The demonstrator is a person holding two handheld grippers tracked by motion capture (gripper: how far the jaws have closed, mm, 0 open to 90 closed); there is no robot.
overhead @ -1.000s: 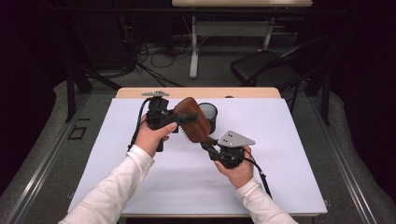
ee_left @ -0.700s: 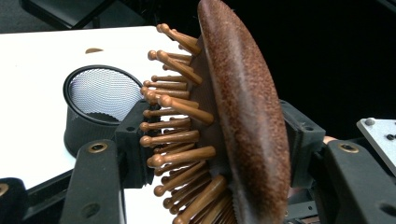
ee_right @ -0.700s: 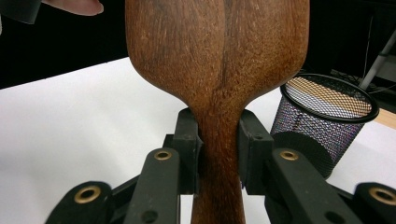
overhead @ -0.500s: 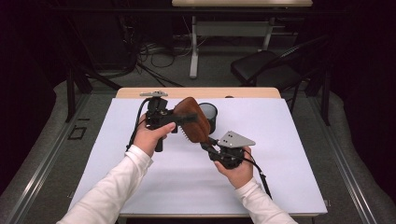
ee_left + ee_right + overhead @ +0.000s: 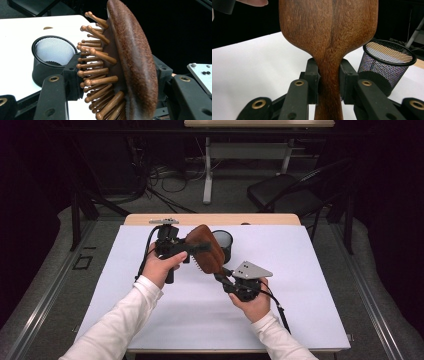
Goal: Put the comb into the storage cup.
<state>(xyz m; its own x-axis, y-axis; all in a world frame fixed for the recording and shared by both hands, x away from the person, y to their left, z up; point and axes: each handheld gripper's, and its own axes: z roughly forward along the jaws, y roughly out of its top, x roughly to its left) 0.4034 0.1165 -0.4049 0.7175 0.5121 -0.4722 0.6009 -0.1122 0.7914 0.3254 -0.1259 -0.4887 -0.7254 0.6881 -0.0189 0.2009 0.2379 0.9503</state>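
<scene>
The left tool (image 5: 192, 251) reaches in from the left, above the far middle of the white desk (image 5: 100, 285). Its jaws have just been closing and now sit on either side of the brush (image 5: 206, 247) head: in the left gripper view one pad is among the wooden pins (image 5: 96, 72) and the other against the smooth back, so it is clamped on the head. The brush is held off the desk, tilted, between the two tools. Just behind it, at the far side, stands a black mesh cup (image 5: 223, 243), upright and open. To the right and nearer, the right tool (image 5: 223, 276) is clamped on the brush's narrow neck, both pads pressing the wood in the right gripper view.
</scene>
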